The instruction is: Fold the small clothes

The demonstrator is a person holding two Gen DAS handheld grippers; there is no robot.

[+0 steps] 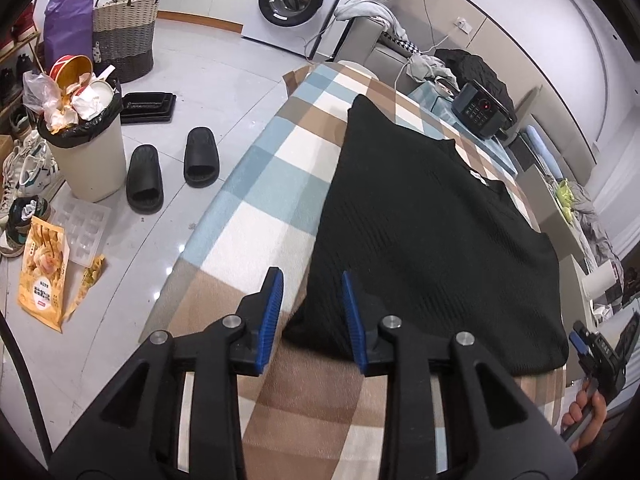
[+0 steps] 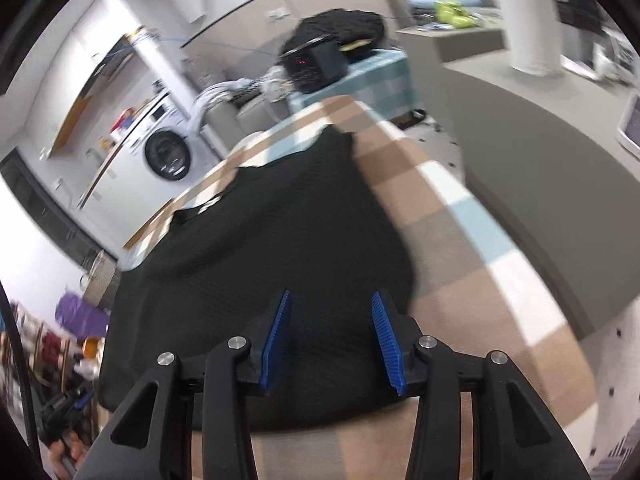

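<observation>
A black knit top [image 1: 432, 232] lies flat on the checked cloth of the table [image 1: 256, 216]. My left gripper [image 1: 312, 288] is open and empty, its blue pads above the top's near left hem corner. The right gripper [image 1: 592, 356] shows small at the far right edge of that view. In the right wrist view the same top [image 2: 280, 232] spreads ahead, somewhat blurred. My right gripper [image 2: 330, 312] is open and empty, just above the top's near hem, towards its right side. The left gripper [image 2: 66, 408] shows at the lower left.
On the floor left of the table are a full bin [image 1: 84, 148], two black slippers [image 1: 172, 168], a snack bag [image 1: 42, 276] and a woven basket [image 1: 124, 32]. A washing machine [image 1: 296, 0] stands behind. A black device [image 1: 480, 112] sits at the table's far end.
</observation>
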